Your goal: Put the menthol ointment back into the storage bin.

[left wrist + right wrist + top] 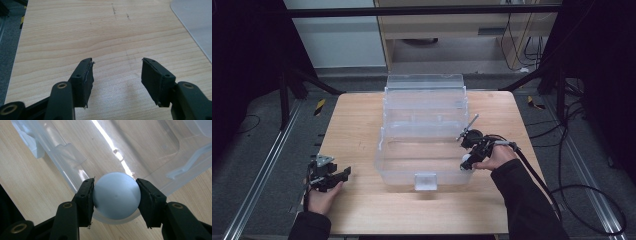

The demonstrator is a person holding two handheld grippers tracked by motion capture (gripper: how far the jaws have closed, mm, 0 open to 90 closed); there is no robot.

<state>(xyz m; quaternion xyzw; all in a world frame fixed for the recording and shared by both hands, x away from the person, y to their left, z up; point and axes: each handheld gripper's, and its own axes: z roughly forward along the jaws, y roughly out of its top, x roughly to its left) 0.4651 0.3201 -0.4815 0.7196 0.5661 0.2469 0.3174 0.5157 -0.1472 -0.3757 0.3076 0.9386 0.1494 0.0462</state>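
My right gripper (115, 195) pinches the pale round ball (116, 196) over the clear plastic box's (387, 150) rim for dropping in; left gripper (116, 80), spread, idles beside the box

Clear plastic bin (424, 145) sat open at centre of wooden surface (357, 125). Right gripper (468, 161) held small white ball (466, 160) at bin's right wall. Left gripper (343, 174) rested near front left edge, well apart from bin.
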